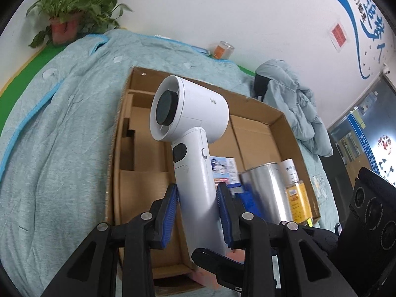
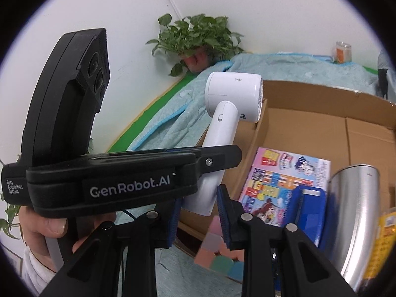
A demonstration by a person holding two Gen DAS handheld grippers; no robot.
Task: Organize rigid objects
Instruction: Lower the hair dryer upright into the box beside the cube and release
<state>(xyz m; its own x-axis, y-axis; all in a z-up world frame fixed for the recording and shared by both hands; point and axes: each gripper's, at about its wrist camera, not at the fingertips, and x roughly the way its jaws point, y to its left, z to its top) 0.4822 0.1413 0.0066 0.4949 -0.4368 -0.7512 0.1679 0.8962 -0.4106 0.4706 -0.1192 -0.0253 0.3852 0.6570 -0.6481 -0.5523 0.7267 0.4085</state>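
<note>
A white hair dryer (image 1: pixel 193 113) stands handle-down, its head over the left part of an open cardboard box (image 1: pixel 259 106). My left gripper (image 1: pixel 198 198) is shut on the middle of its handle, blue pads pressing both sides. In the right wrist view the dryer (image 2: pixel 232 91) leans over the box's left wall (image 2: pixel 259 123), and the left gripper (image 2: pixel 222 157) crosses in front of it side-on. The handle's lower end sits between the pads of my right gripper (image 2: pixel 199 210), which looks shut on it. One right finger (image 1: pixel 212 257) shows under the handle.
In the box lie a colourful booklet (image 2: pixel 284 178), a silver can (image 2: pixel 356 210), a yellow-labelled bottle (image 1: pixel 294 185) and a blue item (image 2: pixel 311 208). The box sits on a teal quilt (image 1: pixel 61 123). A potted plant (image 1: pixel 71 7), a jar (image 1: pixel 222 49) and a bundled cloth (image 1: pixel 292 99) line the wall.
</note>
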